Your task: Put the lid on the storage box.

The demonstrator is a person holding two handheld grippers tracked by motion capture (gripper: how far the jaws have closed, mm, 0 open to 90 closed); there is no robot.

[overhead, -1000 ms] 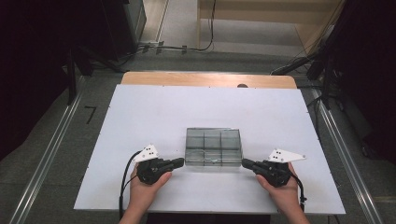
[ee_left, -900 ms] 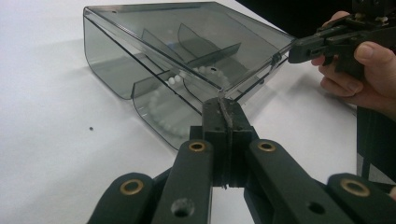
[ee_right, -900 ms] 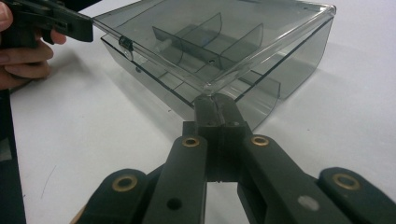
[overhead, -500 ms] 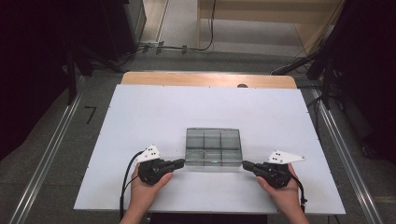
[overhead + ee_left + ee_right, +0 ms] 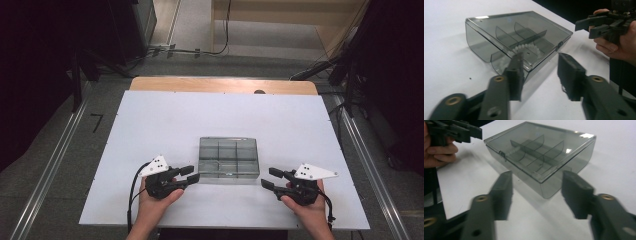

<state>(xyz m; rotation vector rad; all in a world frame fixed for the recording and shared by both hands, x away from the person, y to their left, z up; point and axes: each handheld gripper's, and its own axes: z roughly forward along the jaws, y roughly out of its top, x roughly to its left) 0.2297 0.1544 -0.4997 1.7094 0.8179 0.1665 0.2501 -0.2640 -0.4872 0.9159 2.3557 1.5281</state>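
The closed smoky-grey clear plastic divider box (image 5: 229,160) lay between both grippers. Left gripper (image 5: 191,174) and right gripper (image 5: 268,178), jaws just opening and empty, flanked its near corners, equally close

Overhead camera, two close jaw-level cameras; shared box (image 5: 229,159).

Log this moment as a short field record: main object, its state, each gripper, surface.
object: smoky transparent plastic compartment box
lid: shut, latch at the near side
contents: white bead ring in one compartment
left gripper: jaws just opening, nothing between them, beside the box's near left corner
right gripper: jaws just opening, empty, near right corner
surface: white table
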